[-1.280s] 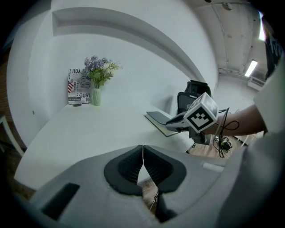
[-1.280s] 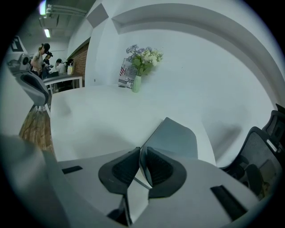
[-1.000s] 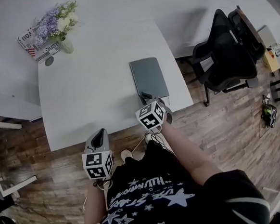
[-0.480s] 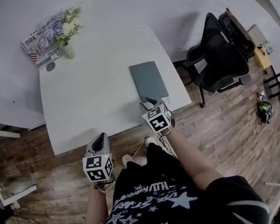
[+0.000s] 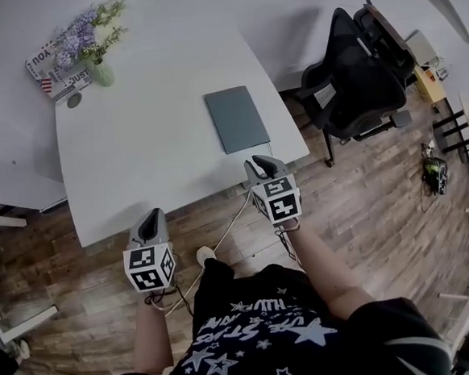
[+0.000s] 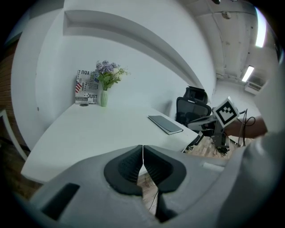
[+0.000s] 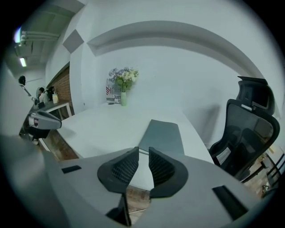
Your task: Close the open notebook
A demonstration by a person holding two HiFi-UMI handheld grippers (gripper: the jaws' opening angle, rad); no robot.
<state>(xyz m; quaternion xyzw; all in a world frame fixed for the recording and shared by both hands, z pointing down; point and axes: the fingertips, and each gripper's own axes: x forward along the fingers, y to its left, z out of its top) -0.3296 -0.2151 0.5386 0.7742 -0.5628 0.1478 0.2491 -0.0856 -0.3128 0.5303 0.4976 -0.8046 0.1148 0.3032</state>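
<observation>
The grey notebook lies shut and flat near the right edge of the white table; it also shows in the left gripper view and in the right gripper view. My right gripper hovers just off the table's near edge, short of the notebook and apart from it. Its jaws have just been closing and stand a narrow gap apart with nothing between them. My left gripper hangs over the floor before the table's front edge, its jaws touching and empty.
A vase of flowers, a printed box and a small round thing stand at the table's far left corner. A black office chair is right of the table. Wooden floor lies below both grippers.
The right gripper has drawn back from the notebook's near edge, off the table and up a little. The notebook stays flat and shut. The left gripper has shifted slightly.
</observation>
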